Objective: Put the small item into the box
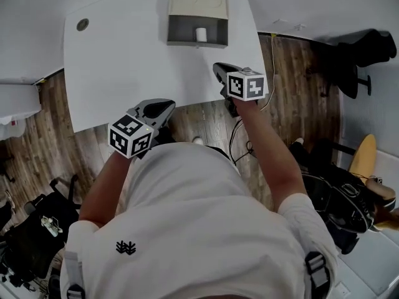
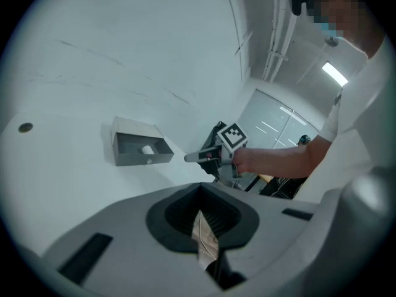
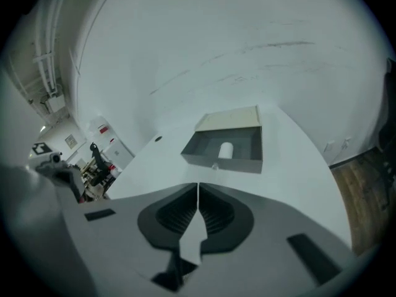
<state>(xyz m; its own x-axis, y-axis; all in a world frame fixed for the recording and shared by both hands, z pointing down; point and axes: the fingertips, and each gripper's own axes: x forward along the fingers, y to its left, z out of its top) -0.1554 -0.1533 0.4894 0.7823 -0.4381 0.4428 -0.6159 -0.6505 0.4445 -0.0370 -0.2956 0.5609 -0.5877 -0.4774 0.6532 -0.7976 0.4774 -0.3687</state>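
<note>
A grey box (image 1: 187, 41) with its beige lid (image 1: 198, 4) folded back stands at the far edge of the white table (image 1: 124, 61). A small white cylinder (image 1: 201, 34) lies inside it, also seen in the left gripper view (image 2: 147, 149) and the right gripper view (image 3: 226, 150). My right gripper (image 1: 218, 67) is over the table's near right part, a short way before the box (image 3: 223, 163), shut with nothing between its jaws (image 3: 198, 187). My left gripper (image 1: 163, 108) hangs at the table's near edge, shut and empty (image 2: 199, 212). The box (image 2: 139, 156) lies far ahead of it.
A round cable hole (image 1: 82, 24) sits in the table's far left corner. Wooden floor (image 1: 199, 120) runs below the near edge. Black bags (image 1: 37, 235) lie at the left, a black chair (image 1: 368, 52) and a yellow seat (image 1: 365, 154) at the right.
</note>
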